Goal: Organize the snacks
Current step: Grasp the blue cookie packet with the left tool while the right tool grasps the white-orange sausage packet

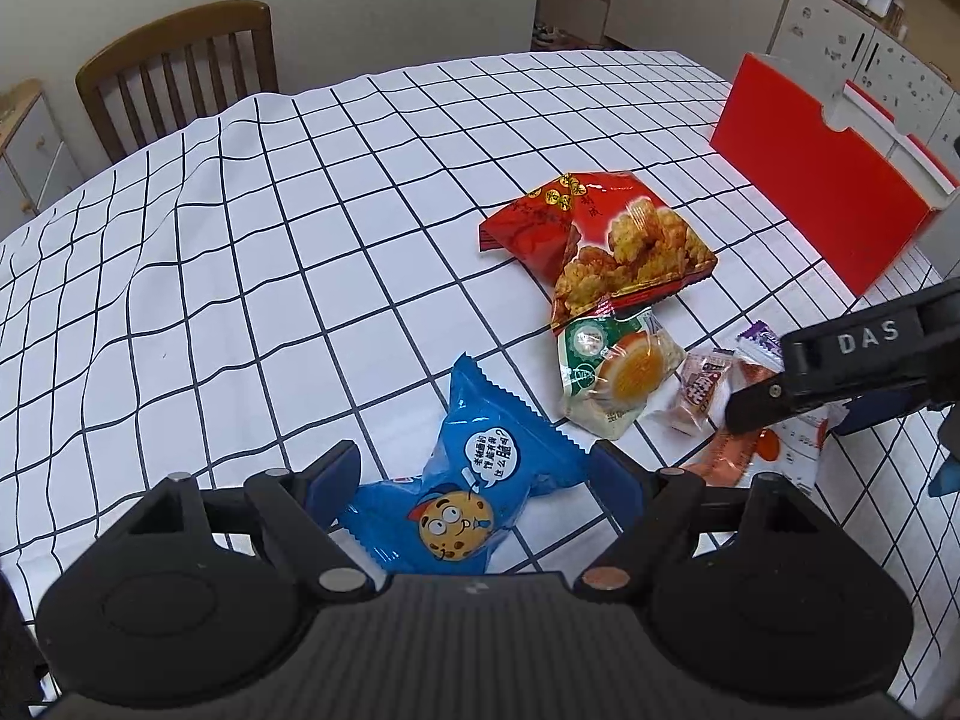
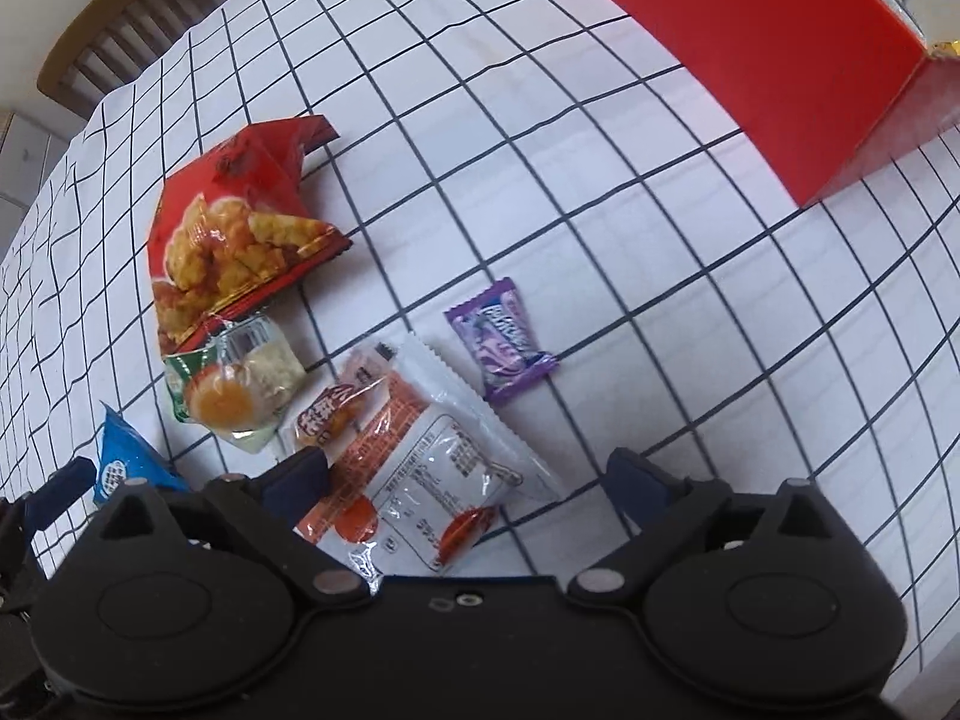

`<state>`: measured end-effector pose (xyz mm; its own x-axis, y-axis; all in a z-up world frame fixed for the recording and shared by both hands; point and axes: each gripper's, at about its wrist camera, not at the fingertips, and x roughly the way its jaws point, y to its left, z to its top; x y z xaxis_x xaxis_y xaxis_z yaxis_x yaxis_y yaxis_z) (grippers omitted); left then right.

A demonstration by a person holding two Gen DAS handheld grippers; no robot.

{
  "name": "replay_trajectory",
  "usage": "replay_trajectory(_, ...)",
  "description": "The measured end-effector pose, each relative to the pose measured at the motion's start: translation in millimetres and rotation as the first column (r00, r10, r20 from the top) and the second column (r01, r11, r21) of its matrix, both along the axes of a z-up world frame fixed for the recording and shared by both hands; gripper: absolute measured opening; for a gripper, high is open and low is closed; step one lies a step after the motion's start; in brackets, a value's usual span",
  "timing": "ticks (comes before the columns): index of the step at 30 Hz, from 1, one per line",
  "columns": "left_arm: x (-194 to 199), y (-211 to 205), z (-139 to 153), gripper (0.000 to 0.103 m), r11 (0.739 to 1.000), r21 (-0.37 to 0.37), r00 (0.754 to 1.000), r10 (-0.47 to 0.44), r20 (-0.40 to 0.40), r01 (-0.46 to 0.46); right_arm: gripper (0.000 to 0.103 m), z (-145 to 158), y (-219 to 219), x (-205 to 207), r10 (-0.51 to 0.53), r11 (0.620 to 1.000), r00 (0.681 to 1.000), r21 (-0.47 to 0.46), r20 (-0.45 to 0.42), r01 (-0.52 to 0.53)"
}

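Left tool (image 1: 477,468) spread wide around blue cookie packet (image 1: 465,501) on bench (image 1: 240,276). Right tool (image 2: 468,474) also wide apart, over white-orange packet (image 2: 432,456). Advice: centre packet between fingers, squeeze gently, then carry to red box (image 1: 822,198).

White tablecloth (image 1: 252,252) ruled in thin dark grid lines, covering everything. There's a bright red box (image 1: 822,180), white along its top edge. A red bag (image 1: 600,234) printed with golden-brown fried pieces. Blue packet (image 1: 474,480) with a yellow spotted cookie face and a white speech bubble. Green-and-white wrapper (image 1: 612,372) showing an orange-yellow round. Purple candy wrapper (image 2: 504,339) with pale lettering. Small pink-and-clear sweet (image 2: 336,408) with red print. Clear-and-white pouch (image 2: 432,456), orange blotches, black text. The left gripper (image 1: 474,474) and the right gripper (image 2: 468,474), both black with dark blue pads. Brown slatted chair (image 1: 180,72) behind.
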<state>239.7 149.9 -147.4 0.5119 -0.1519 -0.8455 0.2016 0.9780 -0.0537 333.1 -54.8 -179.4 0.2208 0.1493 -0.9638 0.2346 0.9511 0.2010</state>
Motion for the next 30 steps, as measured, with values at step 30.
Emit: replay_trajectory(30,-9,-22,-17,0.082,0.985,0.118,0.992,-0.128,-0.007,0.128,0.095,-4,-13,-8,0.005,0.998,0.999,-0.07,-0.034,-0.007)
